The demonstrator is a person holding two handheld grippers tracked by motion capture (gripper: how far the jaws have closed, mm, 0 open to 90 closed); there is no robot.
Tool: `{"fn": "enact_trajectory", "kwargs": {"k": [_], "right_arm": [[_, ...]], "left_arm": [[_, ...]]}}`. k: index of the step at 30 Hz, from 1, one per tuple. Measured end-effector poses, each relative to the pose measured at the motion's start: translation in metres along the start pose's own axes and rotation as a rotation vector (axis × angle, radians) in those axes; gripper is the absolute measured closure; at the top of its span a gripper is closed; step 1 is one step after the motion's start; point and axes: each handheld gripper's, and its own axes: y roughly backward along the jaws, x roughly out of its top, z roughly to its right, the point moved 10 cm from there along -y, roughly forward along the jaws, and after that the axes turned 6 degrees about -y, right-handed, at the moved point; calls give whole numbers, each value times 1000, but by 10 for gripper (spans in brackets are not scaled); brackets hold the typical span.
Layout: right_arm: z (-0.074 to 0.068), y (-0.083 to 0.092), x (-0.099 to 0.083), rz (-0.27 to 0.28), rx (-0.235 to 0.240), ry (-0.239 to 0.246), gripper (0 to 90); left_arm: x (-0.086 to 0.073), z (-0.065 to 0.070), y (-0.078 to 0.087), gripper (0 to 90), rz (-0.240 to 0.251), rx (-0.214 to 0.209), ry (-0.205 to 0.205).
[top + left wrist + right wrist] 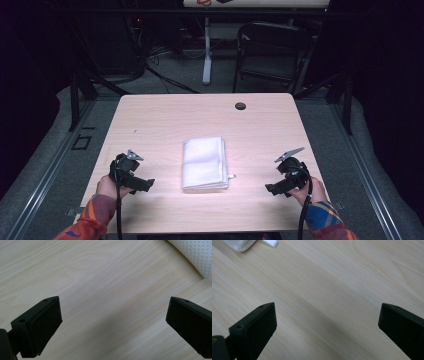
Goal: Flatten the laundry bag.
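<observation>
A folded white towel (204,163) lies flat near the middle of the light wooden tabletop (165,115), its long side running away from the person, with a small white tag (231,176) sticking out at its near right corner. The left tool (141,184) sits low over the tabletop to the left of the towel, well apart from it, held in the person's left hand (106,186) — its black jaws stand wide apart with only bare wood between them. In the left gripper view a corner of the towel (197,255), with its dimpled weave, shows at the upper right, beyond the jaws and untouched. The right tool (275,189) sits to the right of the towel, likewise well apart from it, in the right hand (309,192); its jaws too are spread wide and grip nothing. In the right gripper view the towel's corner (240,244) and the tag (272,243) lie at the top left, far ahead of the jaws. Both tools point inward toward the towel. A small dark round grommet (240,105) sits near the tabletop's far edge, and a black folding chair (270,52) stands on the floor beyond.
</observation>
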Motion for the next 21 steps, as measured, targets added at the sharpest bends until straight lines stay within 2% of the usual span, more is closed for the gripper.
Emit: {"fn": "enact_trajectory", "kwargs": {"k": [5,7,9,11,15,16,19,20,21], "right_arm": [[-2,-1,0,-9,8,4,21],[-4,-1,-1,-9,27,-1,22],[-5,-2,-1,-6,30,-7,23],[-4,-2,-2,-19,33,13,24],[-4,-2,0,-6,38,3,26],[-3,-2,-1,-27,37,17,26],[-8,-4,1,-26,58,9,26],[-7,-3,0,-37,39,21,28],[-8,-3,1,-33,42,17,30]], "left_arm": [[7,6,4,9,37,-37,31],[10,11,5,8,33,-57,22],[13,16,5,5,34,-55,12],[16,18,6,5,42,-58,6],[20,21,6,10,37,-62,-3],[21,21,5,15,35,-61,-5],[24,25,5,21,38,-65,-15],[26,26,5,22,42,-64,-21],[28,28,4,24,42,-66,-29]]}}
